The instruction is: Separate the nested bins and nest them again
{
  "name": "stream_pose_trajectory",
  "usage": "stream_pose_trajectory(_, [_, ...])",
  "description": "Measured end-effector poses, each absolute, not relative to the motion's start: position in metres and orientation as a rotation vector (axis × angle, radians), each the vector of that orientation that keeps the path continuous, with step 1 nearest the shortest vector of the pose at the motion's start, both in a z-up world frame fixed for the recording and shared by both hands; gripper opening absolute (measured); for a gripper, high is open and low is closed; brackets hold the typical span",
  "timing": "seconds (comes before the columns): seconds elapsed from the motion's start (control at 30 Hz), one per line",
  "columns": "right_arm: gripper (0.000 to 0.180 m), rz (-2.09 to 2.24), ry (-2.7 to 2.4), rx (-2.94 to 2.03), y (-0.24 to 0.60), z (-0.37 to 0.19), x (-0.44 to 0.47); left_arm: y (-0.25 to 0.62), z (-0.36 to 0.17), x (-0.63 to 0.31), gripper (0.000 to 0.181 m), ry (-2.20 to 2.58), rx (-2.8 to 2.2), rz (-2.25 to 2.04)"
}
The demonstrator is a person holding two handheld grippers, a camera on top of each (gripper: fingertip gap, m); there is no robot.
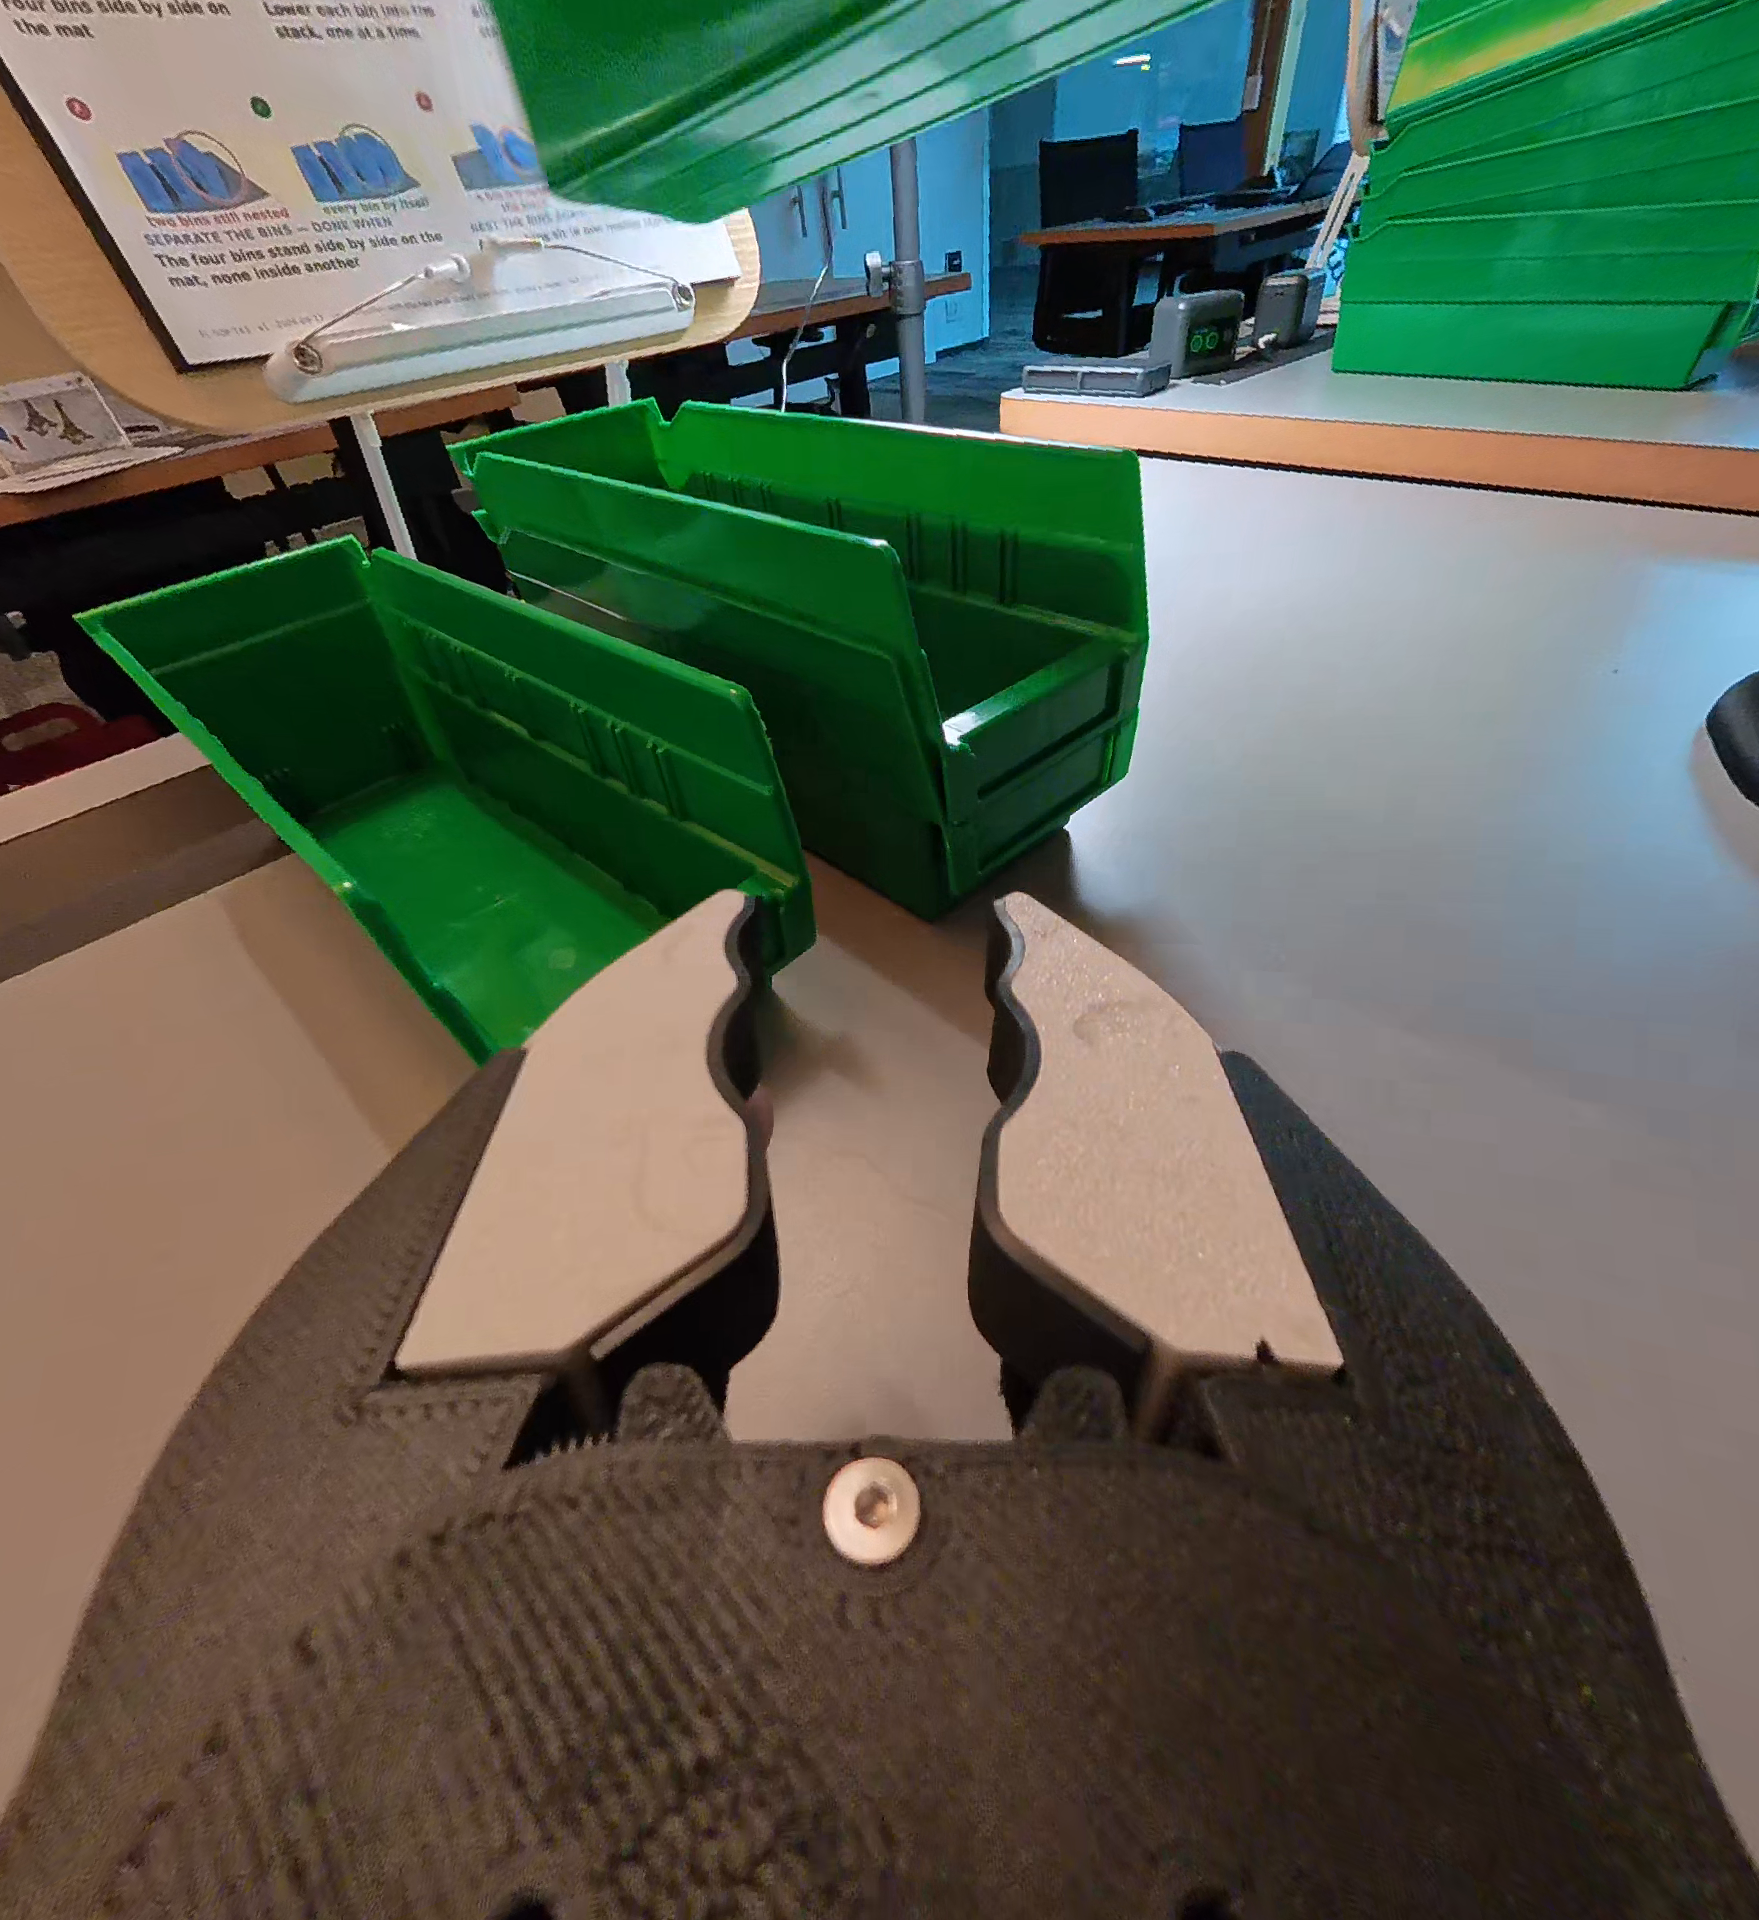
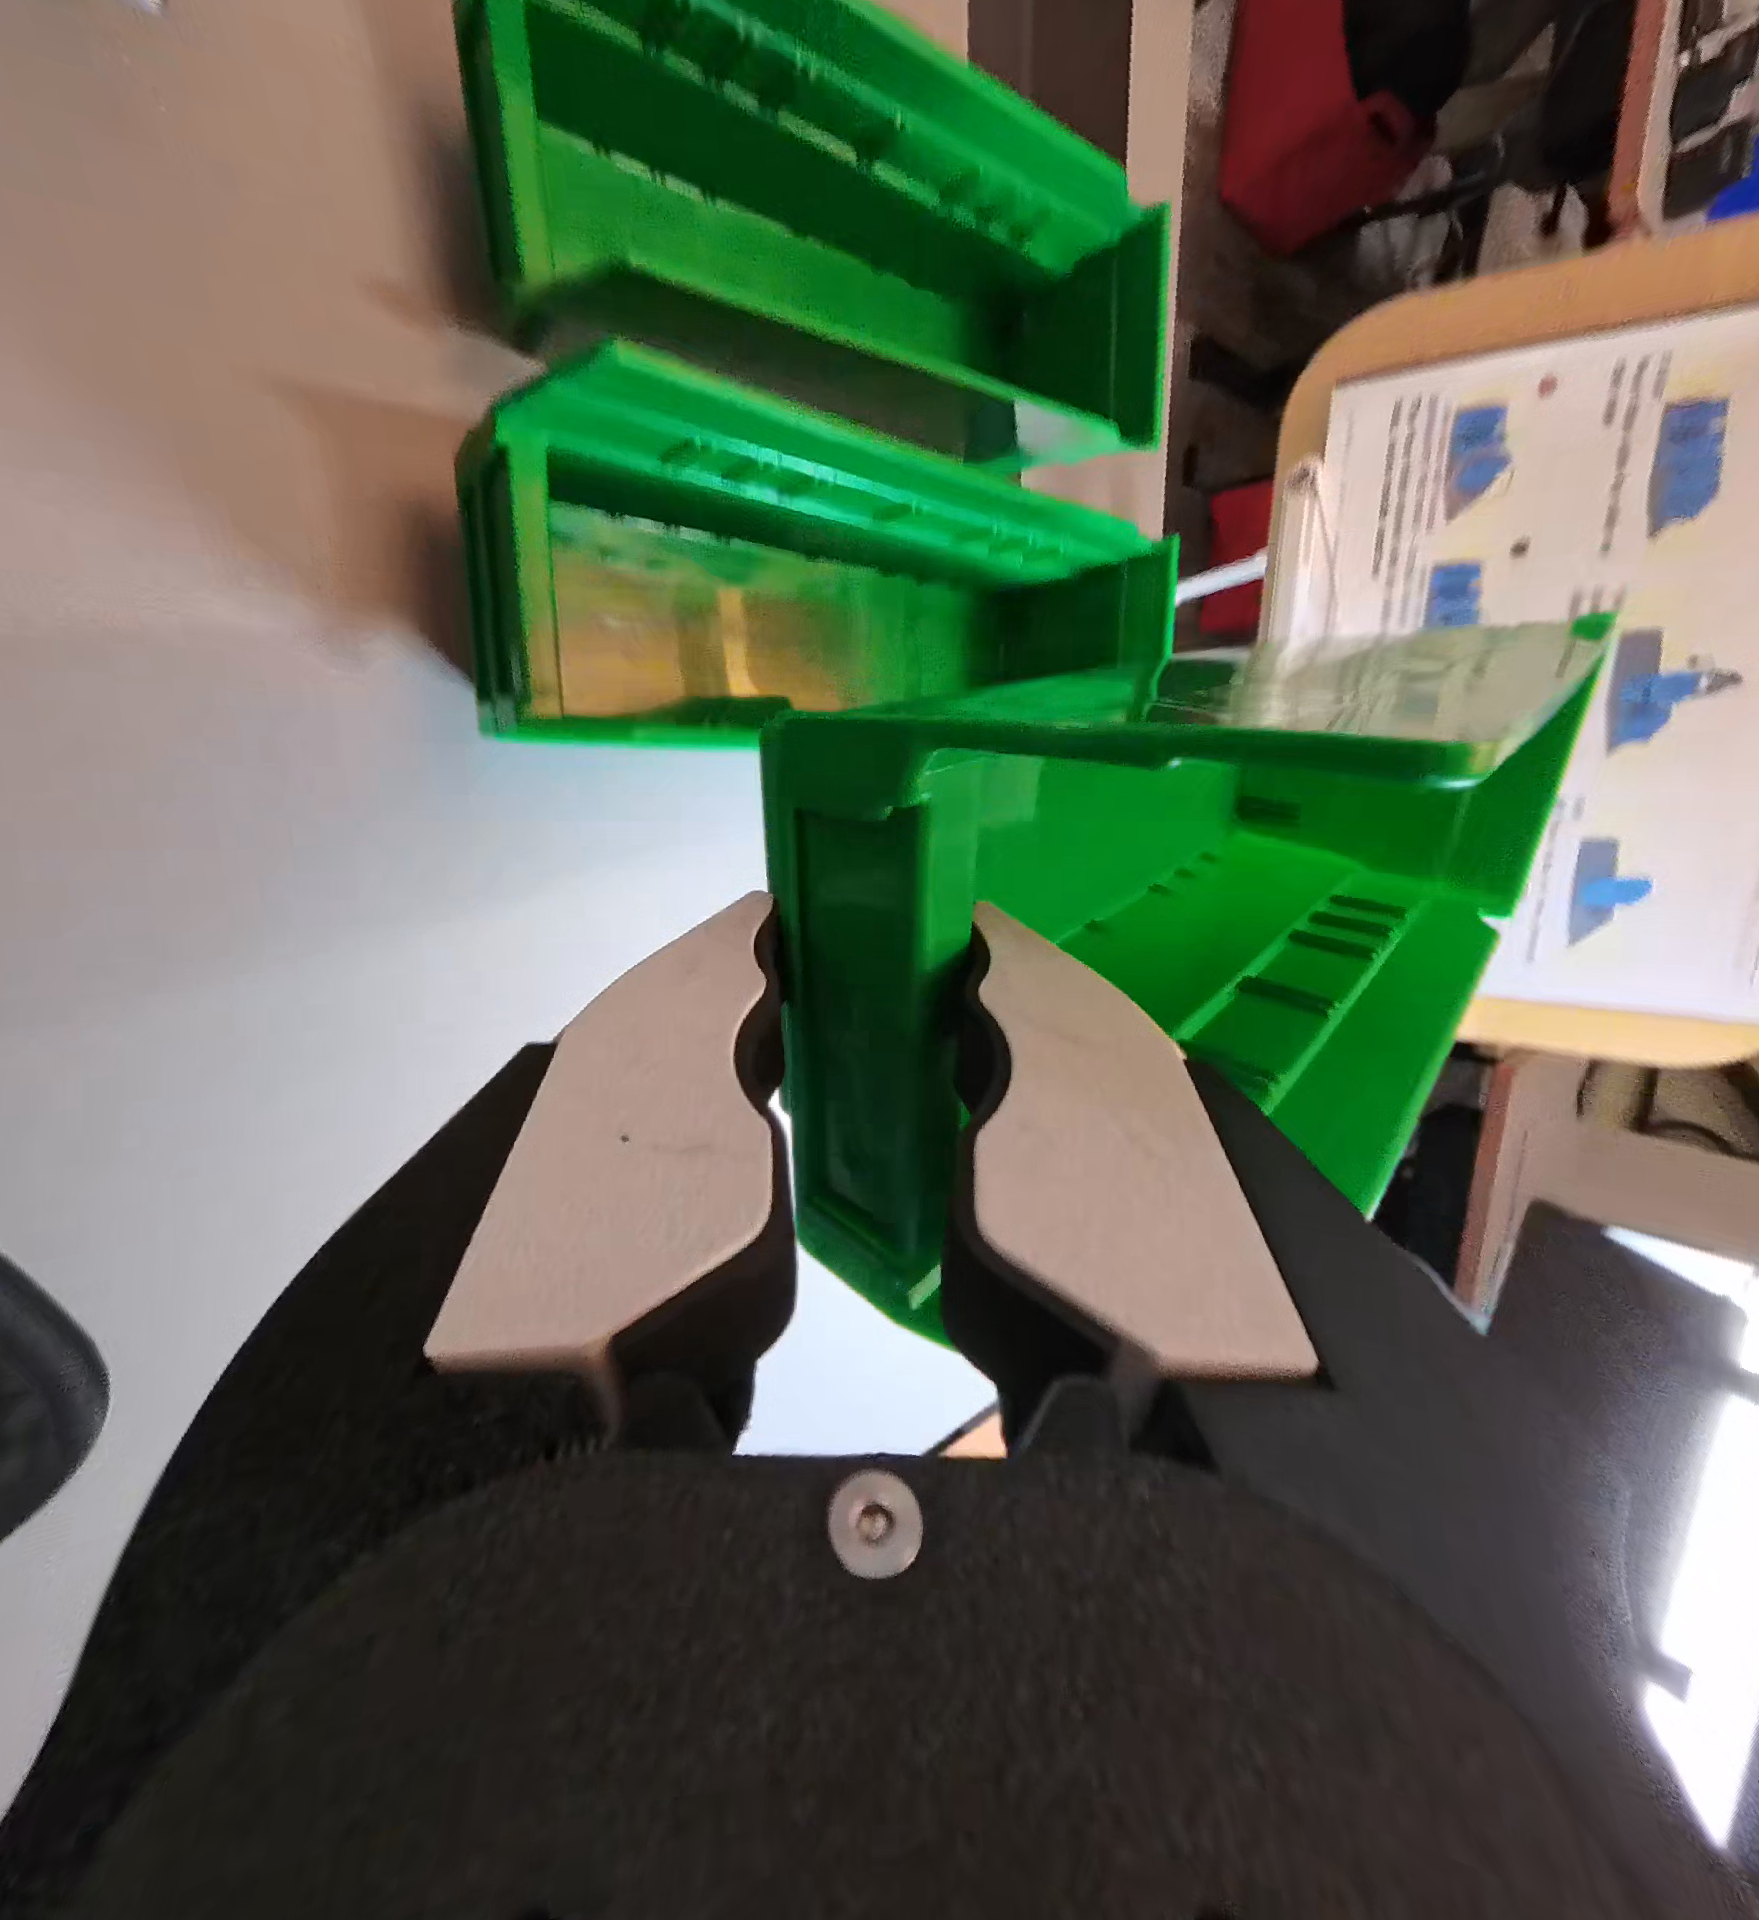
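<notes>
Right gripper [image 2: 870, 997] clamped on front lip of lifted green bin [image 2: 1218, 935], bin airborne, tilted, high above tabletop [image 1: 1426, 831]. Left gripper [image 1: 870, 987] part open, empty, low over tabletop, just near of single bin [image 1: 459, 790]. Nested pair [image 1: 854, 665] right of it, just beside. Judgement: separation part done, or re-nesting under way; cannot tell which. Risks: narrow lip grip lets long bin swing or slip; tilted descent could jam rim or knock neighbours; idle left gripper gives no steadying.
</notes>
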State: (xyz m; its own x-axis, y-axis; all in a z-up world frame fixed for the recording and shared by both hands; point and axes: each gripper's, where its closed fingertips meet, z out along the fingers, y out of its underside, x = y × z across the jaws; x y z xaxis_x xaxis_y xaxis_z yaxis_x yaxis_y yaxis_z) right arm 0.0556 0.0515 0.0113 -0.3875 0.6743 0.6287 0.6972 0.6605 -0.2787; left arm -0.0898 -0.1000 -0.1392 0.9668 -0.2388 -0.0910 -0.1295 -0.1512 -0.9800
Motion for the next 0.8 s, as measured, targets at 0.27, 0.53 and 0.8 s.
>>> stream_pose_trajectory(0.27, [0.030, -0.209, -2.077, -1.198, 0.111, -0.067, 0.133, -0.097, -0.142, -0.089, 0.041, 0.289, -1.730, -0.055])
stream_pose_trajectory(0.53, [0.030, -0.399, -2.022, -1.190, 0.179, -0.164, 0.201, -0.094, -0.145, -0.095, 0.041, 0.282, -1.740, -0.037])
stream_pose_trajectory(0.8, [0.030, -0.462, -2.054, -1.100, 0.191, -0.217, 0.222, -0.094, -0.146, -0.095, 0.041, 0.287, -1.740, -0.015])
